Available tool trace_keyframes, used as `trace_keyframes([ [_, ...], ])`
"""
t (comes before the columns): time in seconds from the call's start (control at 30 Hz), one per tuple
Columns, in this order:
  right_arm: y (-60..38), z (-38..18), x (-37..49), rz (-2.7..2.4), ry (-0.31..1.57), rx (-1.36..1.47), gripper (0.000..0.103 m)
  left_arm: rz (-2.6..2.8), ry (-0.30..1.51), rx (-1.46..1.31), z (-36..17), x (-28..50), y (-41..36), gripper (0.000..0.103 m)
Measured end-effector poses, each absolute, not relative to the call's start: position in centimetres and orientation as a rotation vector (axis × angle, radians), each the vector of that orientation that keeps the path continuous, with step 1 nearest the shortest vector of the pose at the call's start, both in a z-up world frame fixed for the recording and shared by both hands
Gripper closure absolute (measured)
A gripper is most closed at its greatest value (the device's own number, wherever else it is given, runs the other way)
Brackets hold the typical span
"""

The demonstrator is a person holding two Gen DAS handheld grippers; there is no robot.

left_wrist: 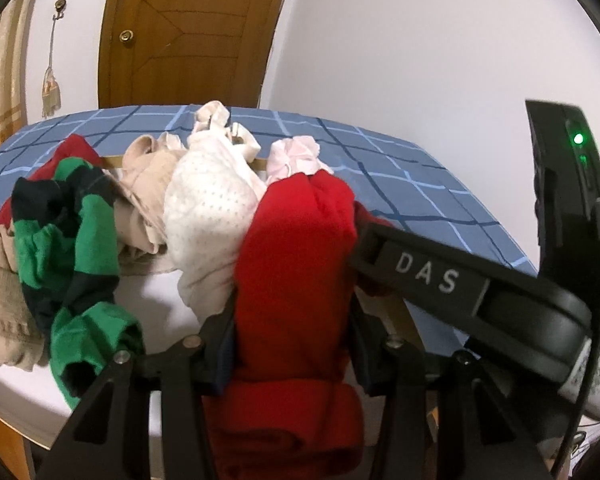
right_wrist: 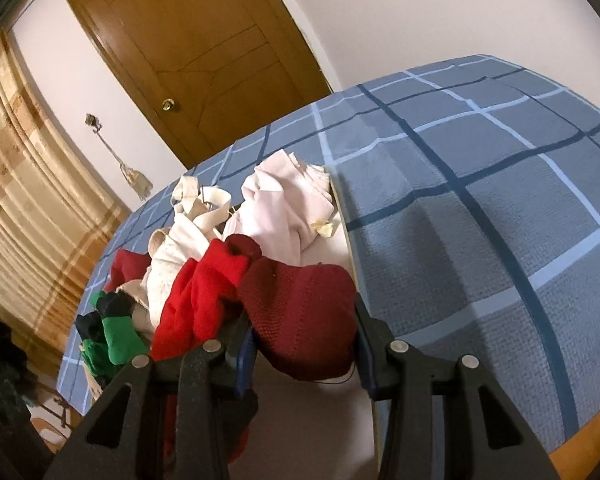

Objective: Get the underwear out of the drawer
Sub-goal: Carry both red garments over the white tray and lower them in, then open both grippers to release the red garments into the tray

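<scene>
An open drawer [left_wrist: 156, 292] with a white floor holds a heap of underwear and socks. My left gripper [left_wrist: 292, 320] is shut on a bright red garment [left_wrist: 296, 248] that fills the gap between its fingers. My right gripper [right_wrist: 304, 340] is shut on a dark red knitted garment [right_wrist: 300, 312] at the drawer's right side. The right gripper's black body marked DAS [left_wrist: 460, 280] reaches in from the right in the left wrist view. A white dotted piece [left_wrist: 208, 208], a beige piece [left_wrist: 148, 172] and a green and navy striped piece [left_wrist: 72, 248] lie in the heap.
A bed with a blue checked sheet [right_wrist: 480, 200] lies behind and to the right of the drawer. A pale pink piece [right_wrist: 284, 204] sits at the drawer's back. A wooden door [right_wrist: 204, 60] and a beige curtain [right_wrist: 28, 184] stand beyond.
</scene>
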State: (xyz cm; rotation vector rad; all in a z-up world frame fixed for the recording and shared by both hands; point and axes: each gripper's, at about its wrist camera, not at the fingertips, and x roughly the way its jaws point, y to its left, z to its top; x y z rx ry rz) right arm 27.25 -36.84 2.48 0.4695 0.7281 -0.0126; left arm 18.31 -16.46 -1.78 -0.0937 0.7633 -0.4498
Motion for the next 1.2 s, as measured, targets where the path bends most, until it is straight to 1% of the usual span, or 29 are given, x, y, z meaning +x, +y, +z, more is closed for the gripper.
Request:
trace_keyframes([
  [0.2,-37.0,2.5,27.3,0.030,0.737,0.450,0.057,-0.440,0.763,-0.079,-2.4,18.2,-16.8,0.051],
  [0.27,-37.2,2.5,27.2,0.051,0.742,0.462,0.056,-0.443,0.758,-0.068,-2.2,17.9,-16.8,0.045],
  [0.4,-37.6,2.4,26.4,0.084,0.739,0.496,0.054,-0.455,0.757,-0.097,-1.9,17.4,-16.4,0.040],
  [0.47,-37.7,2.4,25.9,0.096,0.732,0.506,0.054,-0.469,0.754,-0.116,-1.6,17.1,-16.0,0.031],
  [0.5,-37.7,2.4,25.6,0.099,0.727,0.509,0.054,-0.470,0.748,-0.120,-1.4,16.8,-15.8,0.029],
  [0.53,-37.7,2.5,25.5,0.101,0.722,0.510,0.054,-0.464,0.736,-0.116,-1.1,16.5,-15.6,0.024],
  [0.57,-37.7,2.5,25.3,0.103,0.718,0.510,0.054,-0.448,0.722,-0.108,-0.9,16.3,-15.4,0.017],
  [0.63,-37.8,2.6,25.0,0.111,0.711,0.521,0.052,-0.404,0.695,-0.084,-0.6,16.3,-15.1,0.010],
  [0.87,-38.2,3.3,25.2,0.126,0.690,0.573,0.051,-0.342,0.645,-0.092,0.8,16.1,-12.9,0.010],
  [0.97,-38.6,3.4,24.5,0.129,0.667,0.606,0.049,-0.274,0.642,-0.099,0.4,16.3,-12.1,0.010],
  [1.17,-38.1,3.1,23.4,0.127,0.665,0.644,0.049,-0.254,0.656,-0.026,0.0,16.8,-13.6,0.010],
  [1.2,-37.9,3.1,23.2,0.134,0.672,0.647,0.047,-0.256,0.663,-0.021,-0.1,17.0,-13.7,0.010],
])
